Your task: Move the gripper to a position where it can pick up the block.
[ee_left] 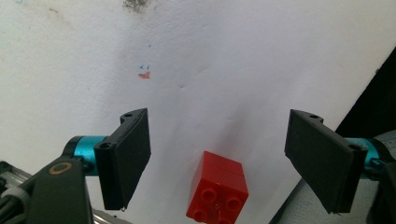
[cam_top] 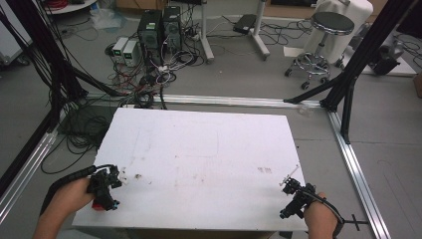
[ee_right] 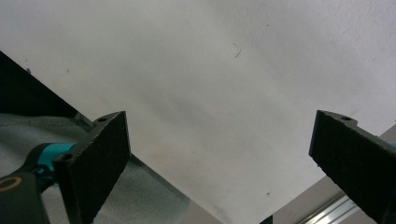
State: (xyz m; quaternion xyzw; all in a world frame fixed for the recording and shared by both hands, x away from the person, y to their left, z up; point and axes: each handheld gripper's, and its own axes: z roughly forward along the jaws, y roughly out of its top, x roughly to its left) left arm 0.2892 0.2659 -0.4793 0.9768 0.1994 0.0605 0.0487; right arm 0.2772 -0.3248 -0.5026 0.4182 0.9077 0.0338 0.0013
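Red brick sits studs-up on the white table near its front-left corner, right between the left gripper's spread jaws, neither pad touching it. Risk here, I'd say: the brick lies closer to the left-hand pad and a bit askew, so a quick squeeze could nudge or twist it, and the table edge is close by. In the high view the left hand holds its gripper low over that corner, forearm coming in from below. Over at the front-right corner, the right gripper hovers with jaws wide apart, nothing between them, right hand angled inward. Farther off, bare tabletop with faint smudges, then floor cables and a stool
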